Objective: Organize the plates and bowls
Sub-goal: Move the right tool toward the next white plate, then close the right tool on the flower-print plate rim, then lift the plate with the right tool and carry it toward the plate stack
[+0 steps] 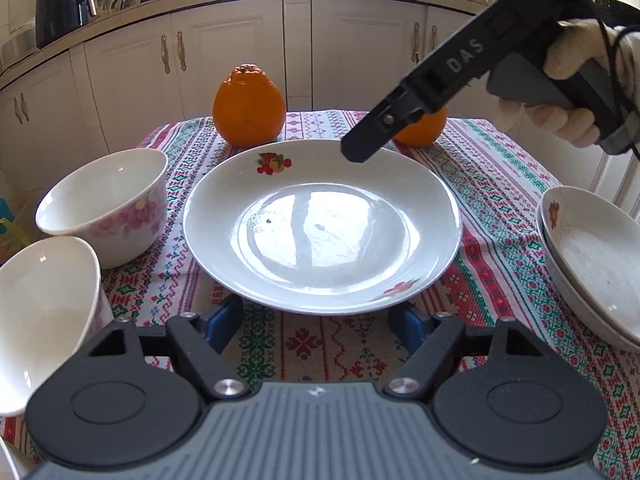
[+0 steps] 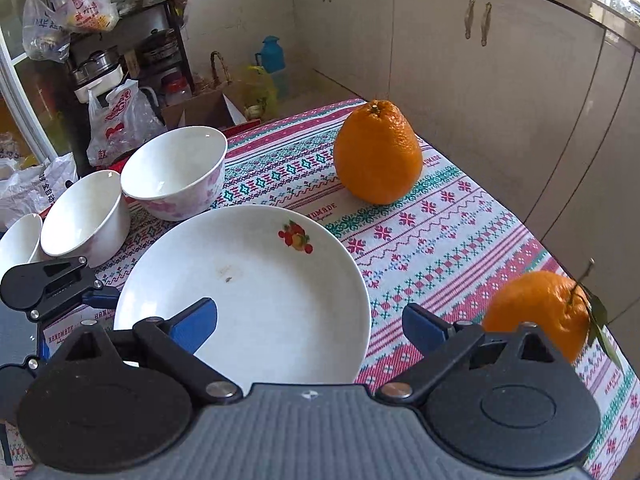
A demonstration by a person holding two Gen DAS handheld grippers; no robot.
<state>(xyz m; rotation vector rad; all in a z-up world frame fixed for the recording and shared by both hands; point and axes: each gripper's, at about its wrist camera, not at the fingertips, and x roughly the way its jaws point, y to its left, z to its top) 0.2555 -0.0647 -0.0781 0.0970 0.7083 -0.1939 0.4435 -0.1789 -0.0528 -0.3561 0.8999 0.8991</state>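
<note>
A home kitchen. Cream cabinet doors with curved metal handles (image 1: 172,54) run under a pale countertop carrying a black air fryer (image 1: 62,6). A cluttered metal shelf of pots (image 2: 120,56) stands beside hanging plastic bags.

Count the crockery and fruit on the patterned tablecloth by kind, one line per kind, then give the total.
White ceramic bowls: 3
White shallow plates with fruit motif: 3, one in the middle and two stacked at the right edge
Orange citrus fruits: 2
Total: 8
</note>
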